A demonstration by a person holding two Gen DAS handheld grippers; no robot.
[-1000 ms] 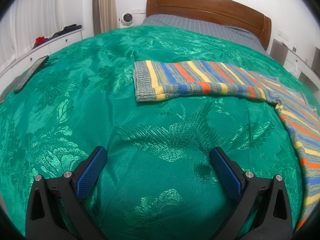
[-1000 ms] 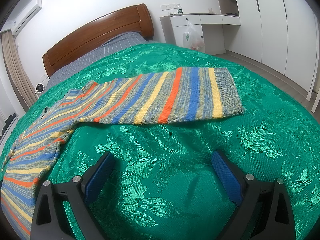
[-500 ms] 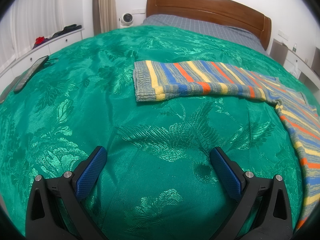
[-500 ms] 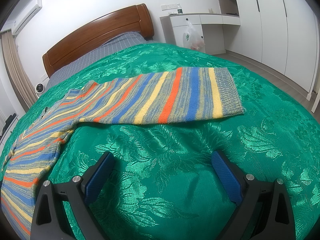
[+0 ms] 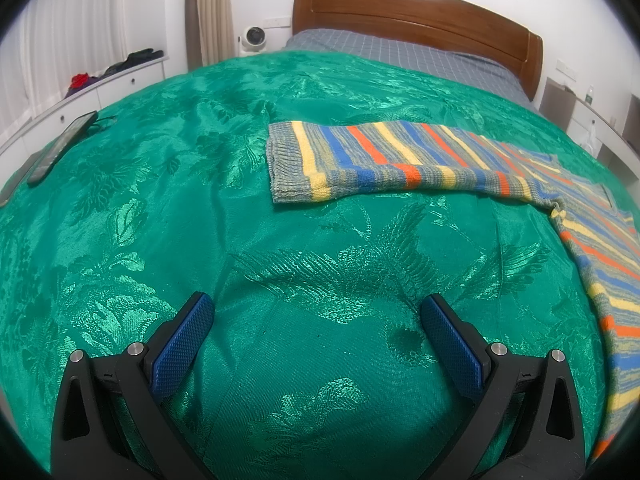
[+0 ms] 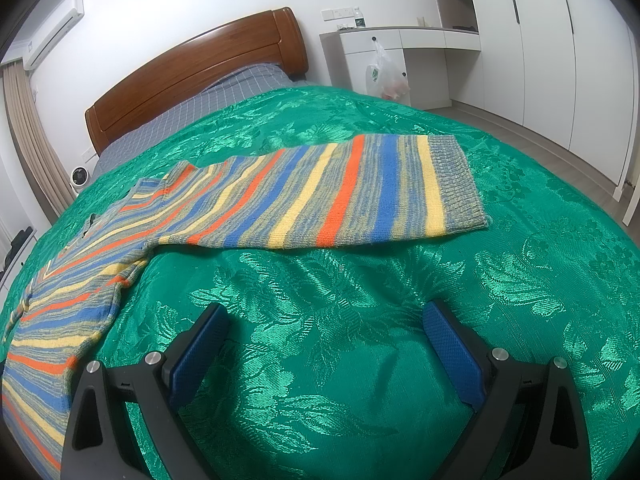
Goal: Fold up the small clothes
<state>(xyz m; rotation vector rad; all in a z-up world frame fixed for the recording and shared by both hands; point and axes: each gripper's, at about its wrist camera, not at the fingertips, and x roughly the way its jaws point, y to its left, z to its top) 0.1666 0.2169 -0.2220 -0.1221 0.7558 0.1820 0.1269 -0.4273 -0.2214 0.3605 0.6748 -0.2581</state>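
In your left wrist view, your left gripper (image 5: 316, 312) sat at the bottom of the frame with its blue-padded fingers (image 5: 182, 344) spread wide and nothing between them, over the shiny green floral brocade bedspread (image 5: 160, 200). The knitted sweater with blue, orange, yellow and grey stripes (image 5: 400, 160) lay flat in the upper right, one sleeve reaching toward the centre, its ribbed grey cuff (image 5: 286, 168) well apart from your fingers; the body ran down the right edge. A dark flat remote-like object (image 5: 62, 148) lay at the far left. The brown wooden headboard (image 5: 420, 16) stood at the top.

In your right wrist view, your right gripper (image 6: 324, 316) also stood wide apart and held nothing, low in the frame. The sweater's other sleeve (image 6: 340, 192) stretched across the middle, cuff to the right, the body trailing to the lower left. White wardrobes (image 6: 540, 48) filled the upper right.
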